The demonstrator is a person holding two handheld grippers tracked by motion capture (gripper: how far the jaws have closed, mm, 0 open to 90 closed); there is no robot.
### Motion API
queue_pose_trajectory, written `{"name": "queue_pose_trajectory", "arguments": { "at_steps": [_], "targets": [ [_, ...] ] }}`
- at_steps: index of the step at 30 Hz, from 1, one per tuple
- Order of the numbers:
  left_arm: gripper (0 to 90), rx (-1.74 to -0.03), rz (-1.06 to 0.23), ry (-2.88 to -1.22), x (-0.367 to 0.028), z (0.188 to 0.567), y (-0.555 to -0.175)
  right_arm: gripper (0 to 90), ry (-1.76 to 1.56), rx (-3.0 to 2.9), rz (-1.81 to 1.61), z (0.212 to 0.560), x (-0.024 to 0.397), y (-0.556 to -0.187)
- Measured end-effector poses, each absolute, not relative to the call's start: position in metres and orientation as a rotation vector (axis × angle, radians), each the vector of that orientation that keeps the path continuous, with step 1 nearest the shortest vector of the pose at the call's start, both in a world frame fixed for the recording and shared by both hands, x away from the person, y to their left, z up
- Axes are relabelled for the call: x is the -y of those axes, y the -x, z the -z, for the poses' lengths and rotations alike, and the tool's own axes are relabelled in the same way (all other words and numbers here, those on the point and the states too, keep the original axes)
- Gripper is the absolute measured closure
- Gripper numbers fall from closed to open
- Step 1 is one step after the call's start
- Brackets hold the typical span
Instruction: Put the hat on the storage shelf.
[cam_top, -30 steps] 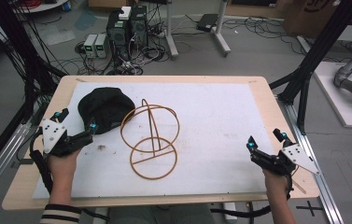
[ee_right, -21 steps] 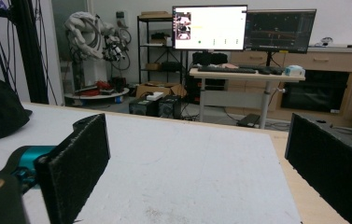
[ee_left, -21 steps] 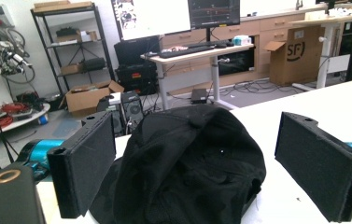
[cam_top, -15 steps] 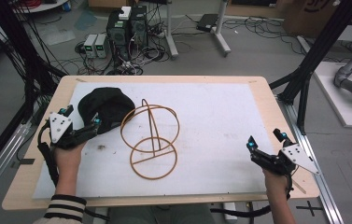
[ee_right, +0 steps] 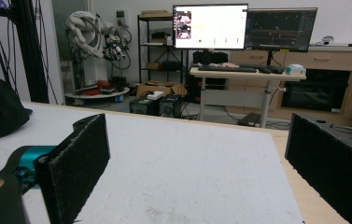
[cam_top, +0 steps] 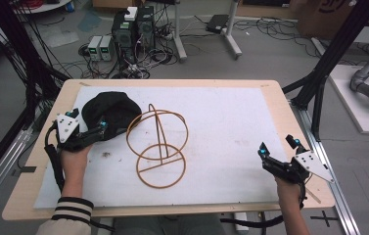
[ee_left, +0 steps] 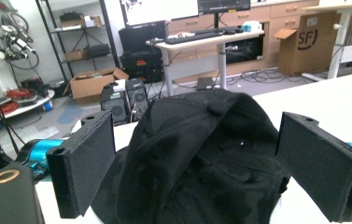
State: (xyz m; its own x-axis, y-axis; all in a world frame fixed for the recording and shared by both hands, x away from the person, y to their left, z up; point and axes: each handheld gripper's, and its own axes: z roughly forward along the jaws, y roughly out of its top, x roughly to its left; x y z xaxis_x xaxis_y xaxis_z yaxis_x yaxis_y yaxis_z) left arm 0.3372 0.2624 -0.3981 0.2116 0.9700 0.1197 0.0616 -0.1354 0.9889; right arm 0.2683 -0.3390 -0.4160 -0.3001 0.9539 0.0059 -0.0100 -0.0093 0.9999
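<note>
**Left gripper closes in on the black cap**

Moving up and inward since the earlier frames, the left gripper (cam_top: 90, 125) now sits at the near edge of the black cap (cam_top: 109, 110), where a second ago it lay farther down by the bench's left edge. Its fingers (ee_left: 86, 164) are spread wide, one on each side of the cap's crown in the left gripper view, with the fabric between them; they have not clamped on it, and whether a pad brushes the cloth cannot be told. The cap rests on the white mat (cam_top: 231, 122) at the far left of the bench (cam_top: 280, 98). Just beside it to the right lies the wire frame (cam_top: 158, 147), two rings joined by an upright loop. Well apart, at the bench's near right corner, the right gripper (cam_top: 279, 150) has stayed put, its fingers (ee_right: 78, 163) released and wide over bare mat, grasping nothing.
</note>
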Motion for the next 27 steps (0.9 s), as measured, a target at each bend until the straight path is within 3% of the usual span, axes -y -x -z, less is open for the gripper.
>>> {"name": "queue_pose_trajectory", "arguments": {
  "at_steps": [27],
  "targets": [
    [12.4, -1.149, -1.072, -1.471, -0.273, 0.426, -0.367, 6.0, -1.044, -1.435, -1.427, 0.420, 0.337, -0.271]
  ]
}}
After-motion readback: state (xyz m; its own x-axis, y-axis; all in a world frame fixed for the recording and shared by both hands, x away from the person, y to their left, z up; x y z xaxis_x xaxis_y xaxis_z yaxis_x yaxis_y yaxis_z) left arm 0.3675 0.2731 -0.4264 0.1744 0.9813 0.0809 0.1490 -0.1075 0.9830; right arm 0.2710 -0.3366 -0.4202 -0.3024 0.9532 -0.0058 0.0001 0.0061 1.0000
